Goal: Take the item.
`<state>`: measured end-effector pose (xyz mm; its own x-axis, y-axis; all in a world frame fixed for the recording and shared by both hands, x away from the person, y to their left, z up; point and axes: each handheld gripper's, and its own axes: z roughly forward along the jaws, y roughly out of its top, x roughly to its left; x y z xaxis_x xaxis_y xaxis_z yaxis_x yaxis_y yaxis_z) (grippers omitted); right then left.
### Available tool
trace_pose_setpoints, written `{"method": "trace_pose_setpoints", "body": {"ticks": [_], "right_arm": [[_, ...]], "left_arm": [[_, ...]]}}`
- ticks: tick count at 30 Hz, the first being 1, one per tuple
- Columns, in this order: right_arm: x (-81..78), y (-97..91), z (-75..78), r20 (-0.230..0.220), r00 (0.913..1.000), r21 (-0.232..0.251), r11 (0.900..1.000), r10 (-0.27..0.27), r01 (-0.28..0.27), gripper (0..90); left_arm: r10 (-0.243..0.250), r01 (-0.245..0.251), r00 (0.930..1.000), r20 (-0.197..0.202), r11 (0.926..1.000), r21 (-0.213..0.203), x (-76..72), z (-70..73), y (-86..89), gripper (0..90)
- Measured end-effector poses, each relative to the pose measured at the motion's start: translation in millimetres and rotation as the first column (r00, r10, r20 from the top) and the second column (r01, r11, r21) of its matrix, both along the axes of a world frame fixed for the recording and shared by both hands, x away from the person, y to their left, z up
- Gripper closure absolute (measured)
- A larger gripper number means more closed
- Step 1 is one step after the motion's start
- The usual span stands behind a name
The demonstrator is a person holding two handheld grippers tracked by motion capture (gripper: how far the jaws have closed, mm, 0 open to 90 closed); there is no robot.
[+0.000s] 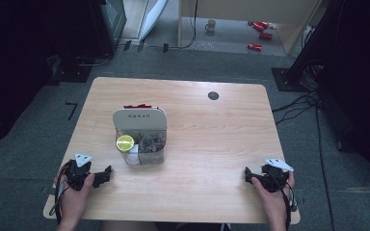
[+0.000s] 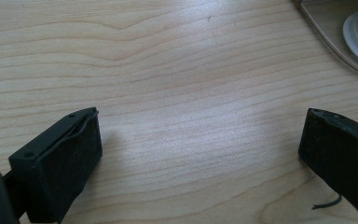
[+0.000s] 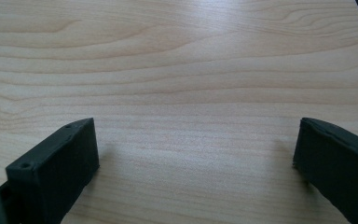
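A clear plastic organiser box [image 1: 142, 139] with a white back panel stands left of the table's middle. A round green-yellow item [image 1: 125, 142] and a white cup lie in its front left part, crumpled wrappers beside them. My left gripper [image 1: 103, 175] rests near the front left edge, jaws wide apart over bare wood [image 2: 200, 140], open and empty. The organiser's corner [image 2: 349, 42] shows at the top right of the left gripper view. My right gripper [image 1: 250, 175] rests near the front right edge, open, with only wood between its jaws [image 3: 196, 144].
The wooden table [image 1: 212, 139] has a small dark round hole [image 1: 213, 95] near its far edge. On the floor beyond lie red cans [image 1: 260, 29] and a white mug [image 1: 211, 25]. Cables run along the floor at right.
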<state>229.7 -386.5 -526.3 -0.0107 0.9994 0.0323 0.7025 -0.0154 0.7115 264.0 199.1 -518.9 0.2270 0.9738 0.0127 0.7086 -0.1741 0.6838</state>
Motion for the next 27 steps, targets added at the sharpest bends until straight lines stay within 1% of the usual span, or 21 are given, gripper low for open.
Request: {"method": "trace_pose_setpoints", "body": {"ticks": [3,4,5,6,9,12,13,14,15,16,17,18,19,21,22,26,27], "right_arm": [[-0.5,-0.1,1.2,0.003,0.9999,0.021,0.9997,-0.013,0.013,0.5],[-0.5,-0.1,1.2,0.003,0.9999,0.021,0.9997,-0.013,0.013,0.5],[-0.7,0.7,3.2,0.01,0.9998,0.05,0.9986,-0.017,0.017,0.7],[-0.5,1.8,4.6,0.015,0.9997,0.055,0.9983,-0.018,0.017,1.5],[-0.3,8.6,12.2,0.034,0.9993,0.037,0.9992,-0.016,0.014,5.8],[0.3,15.7,22.9,0.06,0.9982,0.042,0.9991,0.0,-0.002,7.1],[0.3,15.7,22.9,0.06,0.9982,0.042,0.9991,0.0,-0.002,7.1],[0.9,20.1,30.3,0.072,0.9974,0.048,0.9988,0.007,-0.01,7.3],[1.2,22.1,33.9,0.077,0.997,0.051,0.9986,0.009,-0.013,7.5],[1.2,22.1,33.9,0.077,0.997,0.051,0.9986,0.009,-0.013,7.5],[1.3,24.0,37.5,0.083,0.9965,0.053,0.9985,0.012,-0.016,7.6],[1.3,27.7,44.4,0.092,0.9957,0.059,0.9981,0.014,-0.019,7.9],[1.3,27.7,44.4,0.092,0.9957,0.059,0.9981,0.014,-0.019,7.9],[1.5,31.5,50.6,0.1,0.9948,0.059,0.998,0.019,-0.025,8.0],[2.2,35.3,56.5,0.109,0.9937,0.061,0.9976,0.027,-0.033,8.1],[6.0,45.2,68.0,0.127,0.9909,0.064,0.9965,0.045,-0.054,8.1],[6.0,45.2,68.0,0.127,0.9909,0.064,0.9965,0.045,-0.054,8.1]], "left_arm": [[0.0,0.0,1.0,0.0,1.0,0.0,0.0,0.0,0.0,0.0],[0.0,0.0,1.0,0.0,1.0,0.0,0.0,0.0,0.0,0.0],[0.0,0.0,1.0,0.0,1.0,0.0,0.0,0.0,0.0,0.0],[0.0,0.0,1.0,0.0,1.0,0.0,0.0,0.0,0.0,0.0],[0.0,0.0,1.0,0.0,1.0,0.0,0.0,0.0,0.0,0.0],[0.0,0.0,1.0,0.0,1.0,0.0,0.0,0.0,0.0,0.0],[0.0,0.0,1.0,0.0,1.0,0.0,0.0,0.0,0.0,0.0],[0.0,0.0,1.0,0.0,1.0,0.0,0.0,0.0,0.0,0.0],[0.0,0.0,1.0,0.0,1.0,0.0,0.0,0.0,0.0,0.0],[0.0,0.0,1.0,0.0,1.0,0.0,0.0,0.0,0.0,0.0],[0.0,0.0,1.0,0.0,1.0,0.0,0.0,0.0,0.0,0.0],[0.0,0.0,1.0,0.0,1.0,0.0,0.0,0.0,0.0,0.0],[0.0,0.0,1.0,0.0,1.0,0.0,0.0,0.0,0.0,0.0],[0.0,0.0,1.0,0.0,1.0,0.0,0.0,0.0,0.0,0.0],[0.0,0.0,1.0,0.0,1.0,0.0,0.0,0.0,0.0,0.0],[0.0,0.0,1.0,0.0,1.0,0.0,0.0,0.0,0.0,0.0],[0.0,0.0,1.0,0.0,1.0,0.0,0.0,0.0,0.0,0.0]]}}
